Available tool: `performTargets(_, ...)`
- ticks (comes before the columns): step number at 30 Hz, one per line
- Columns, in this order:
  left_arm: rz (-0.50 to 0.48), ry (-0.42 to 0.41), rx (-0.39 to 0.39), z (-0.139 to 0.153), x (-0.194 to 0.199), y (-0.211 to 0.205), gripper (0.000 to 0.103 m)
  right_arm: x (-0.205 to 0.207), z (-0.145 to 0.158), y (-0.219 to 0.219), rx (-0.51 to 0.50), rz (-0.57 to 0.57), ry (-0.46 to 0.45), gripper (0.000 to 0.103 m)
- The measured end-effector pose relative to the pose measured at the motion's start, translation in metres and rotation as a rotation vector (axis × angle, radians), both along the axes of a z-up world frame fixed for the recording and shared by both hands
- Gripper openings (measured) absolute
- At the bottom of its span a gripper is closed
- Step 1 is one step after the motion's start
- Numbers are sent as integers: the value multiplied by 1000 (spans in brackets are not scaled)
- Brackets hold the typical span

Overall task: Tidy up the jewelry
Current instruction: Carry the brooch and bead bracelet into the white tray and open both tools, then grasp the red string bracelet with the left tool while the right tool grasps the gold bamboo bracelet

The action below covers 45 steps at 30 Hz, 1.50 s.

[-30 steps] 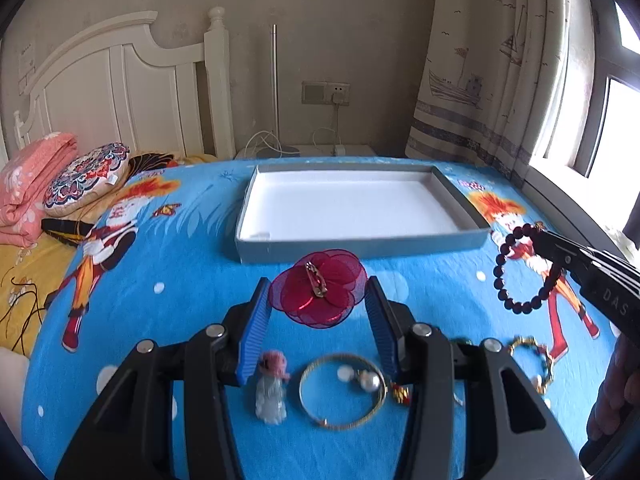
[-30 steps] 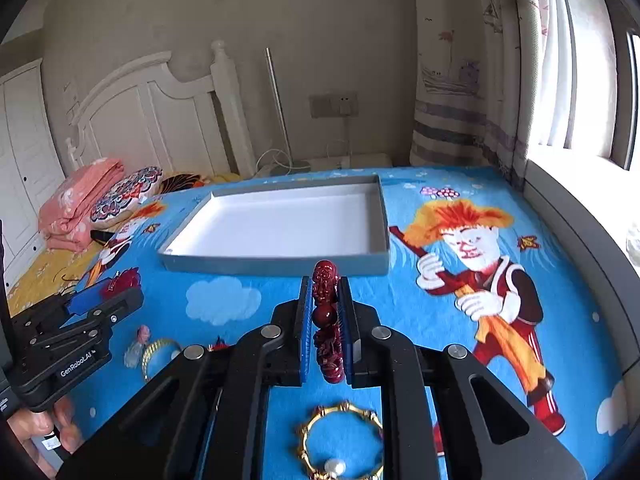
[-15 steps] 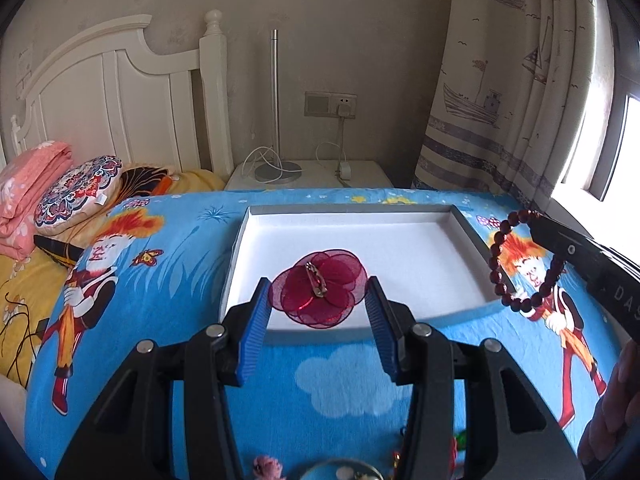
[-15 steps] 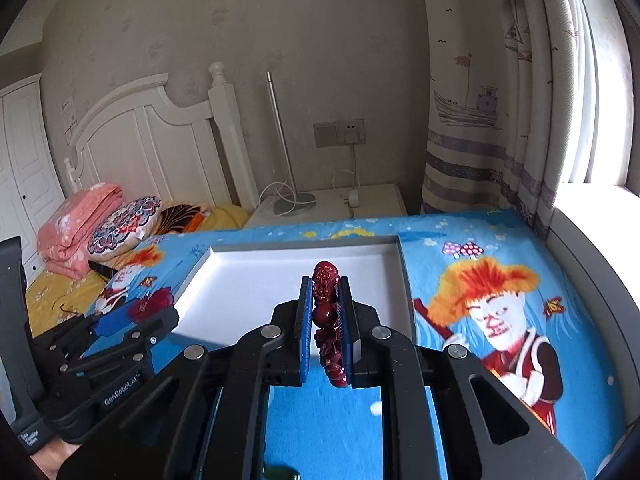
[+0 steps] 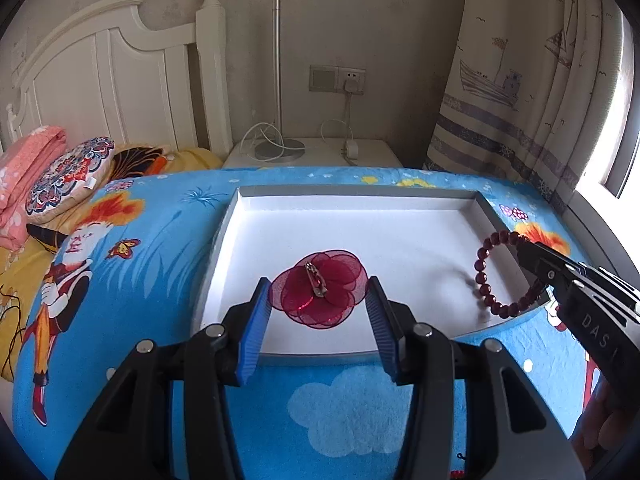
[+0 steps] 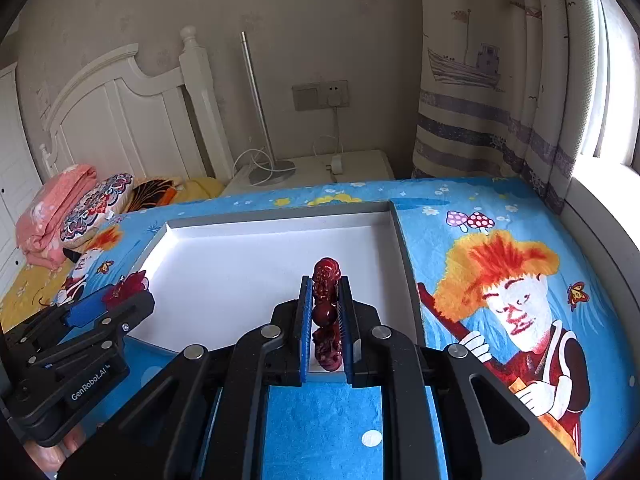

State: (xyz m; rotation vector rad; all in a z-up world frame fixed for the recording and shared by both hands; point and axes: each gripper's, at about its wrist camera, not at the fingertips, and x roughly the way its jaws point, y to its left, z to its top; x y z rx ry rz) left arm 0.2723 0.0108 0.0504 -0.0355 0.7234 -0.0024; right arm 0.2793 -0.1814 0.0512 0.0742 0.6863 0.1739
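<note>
Over tray (image 5: 484, 208), brooch (image 5: 318, 288) between jaws

A white wooden headboard (image 5: 120, 80) stands against a plain beige wall (image 5: 360, 12) in a daylit bedroom. Just right of the headboard, a white nightstand (image 5: 320, 156) carries the round base of a slim metal floor-style lamp (image 5: 277, 80), with loose white cables beside it. Above the nightstand, a wall socket panel (image 5: 337, 79) holds a plugged-in charger. Right of the nightstand hangs a cream curtain (image 5: 520, 72) printed with ships and striped bands, bright light entering from the window (image 6: 616, 64) beyond. Below the headboard lie a folded pink blanket (image 5: 24, 176) and a patterned cushion (image 5: 68, 174), next to a blue cartoon-print cover (image 5: 160, 224).
</note>
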Motion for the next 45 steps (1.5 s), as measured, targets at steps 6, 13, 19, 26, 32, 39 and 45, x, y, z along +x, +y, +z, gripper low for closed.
performTargets(6, -13, 17, -4, -6, 2, -3, 56, 2, -7, 0, -14, -7, 32, 16)
performTargets(13, -15, 7, -16, -1, -11, 1, 61, -7, -3, -11, -14, -50, 25, 58)
performTargets(19, -15, 2, -37, 2, -33, 6, 61, -25, 0, -27, -3, -67, 26, 63)
performTargets(26, -13, -2, -63, 5, -66, 12, 61, -57, 3, -46, 1, -91, 24, 67)
performTargets(32, -28, 9, -83, 2, -99, 16, 61, -93, 1, -61, -6, -97, 26, 72)
performTargets(39, -80, 36, -88, -8, -132, 11, 42, -138, -8, -65, -32, -73, 35, 76)
performTargets(45, -167, 56, -73, -14, -143, -8, 27, -159, -25, -69, -46, -61, 73, 76)
